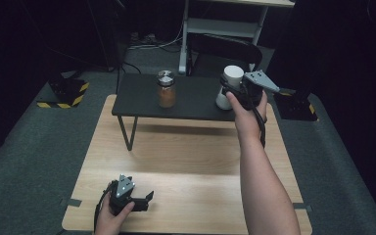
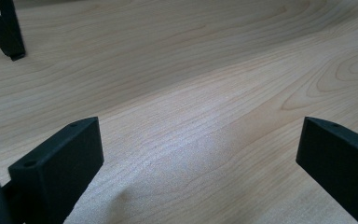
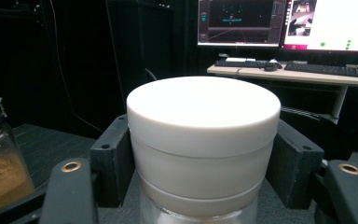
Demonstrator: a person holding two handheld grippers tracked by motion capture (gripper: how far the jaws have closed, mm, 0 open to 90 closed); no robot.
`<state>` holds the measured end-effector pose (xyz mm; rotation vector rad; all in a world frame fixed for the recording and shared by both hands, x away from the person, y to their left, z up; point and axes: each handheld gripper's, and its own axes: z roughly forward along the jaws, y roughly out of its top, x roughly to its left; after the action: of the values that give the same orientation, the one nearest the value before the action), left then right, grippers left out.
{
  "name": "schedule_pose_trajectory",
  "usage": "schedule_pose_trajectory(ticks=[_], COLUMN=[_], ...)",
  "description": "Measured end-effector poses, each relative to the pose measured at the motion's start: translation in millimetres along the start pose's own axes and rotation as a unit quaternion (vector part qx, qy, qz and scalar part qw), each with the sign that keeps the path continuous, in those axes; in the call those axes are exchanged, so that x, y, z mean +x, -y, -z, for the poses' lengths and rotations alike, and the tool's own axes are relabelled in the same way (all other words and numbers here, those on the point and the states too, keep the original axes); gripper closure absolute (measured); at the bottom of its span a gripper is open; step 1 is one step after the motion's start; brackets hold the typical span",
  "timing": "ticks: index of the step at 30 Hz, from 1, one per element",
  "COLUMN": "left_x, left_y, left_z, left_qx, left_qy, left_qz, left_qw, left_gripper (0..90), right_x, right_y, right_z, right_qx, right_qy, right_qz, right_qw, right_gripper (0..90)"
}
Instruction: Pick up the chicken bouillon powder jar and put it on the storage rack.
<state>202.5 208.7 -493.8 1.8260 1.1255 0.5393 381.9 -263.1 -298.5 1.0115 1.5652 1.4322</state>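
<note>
This looks like a lab or recording studio rather than anyone's home. Black curtains (image 1: 24,44) close off the sides, and the floor is grey carpet (image 1: 39,147) with yellow-and-black hazard tape (image 1: 61,104) around a stand's foot. A plain wooden surface (image 1: 186,166) sits in the middle with a small black bench (image 1: 176,98) on it. Beyond, a desk (image 3: 289,74) carries lit monitors (image 3: 240,22) and keyboards (image 3: 328,69), with cables (image 1: 149,43) trailing across the floor.
</note>
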Motion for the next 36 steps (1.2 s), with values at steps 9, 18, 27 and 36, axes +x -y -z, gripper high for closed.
schedule_pose_trajectory(ticks=[9, 18, 27, 36], left_x=[0.0, 0.2, 0.2, -0.3], left_y=[-0.6, -0.4, -0.5, -0.5], left_z=[-0.3, -0.2, -0.2, -0.7], left_qx=[0.002, 0.001, 0.001, 0.000], left_qy=[0.000, 0.001, 0.001, 0.002], left_qz=[-0.002, -0.001, -0.003, -0.007], left_qw=[1.0000, 1.0000, 1.0000, 1.0000], left_gripper=[0.9, 0.9, 0.9, 0.9], right_x=[-3.2, -2.0, -2.9, -2.6], right_y=[-1.2, -0.5, -2.6, -1.9], right_z=[-0.2, -1.9, 1.2, 12.4], right_qx=[0.001, 0.005, 0.004, -0.003], right_qy=[-0.003, -0.001, -0.008, -0.015], right_qz=[-0.011, -0.019, -0.011, -0.009], right_qw=[0.9999, 0.9998, 0.9999, 0.9999], right_gripper=[22.5, 0.3, 0.1, 0.1])
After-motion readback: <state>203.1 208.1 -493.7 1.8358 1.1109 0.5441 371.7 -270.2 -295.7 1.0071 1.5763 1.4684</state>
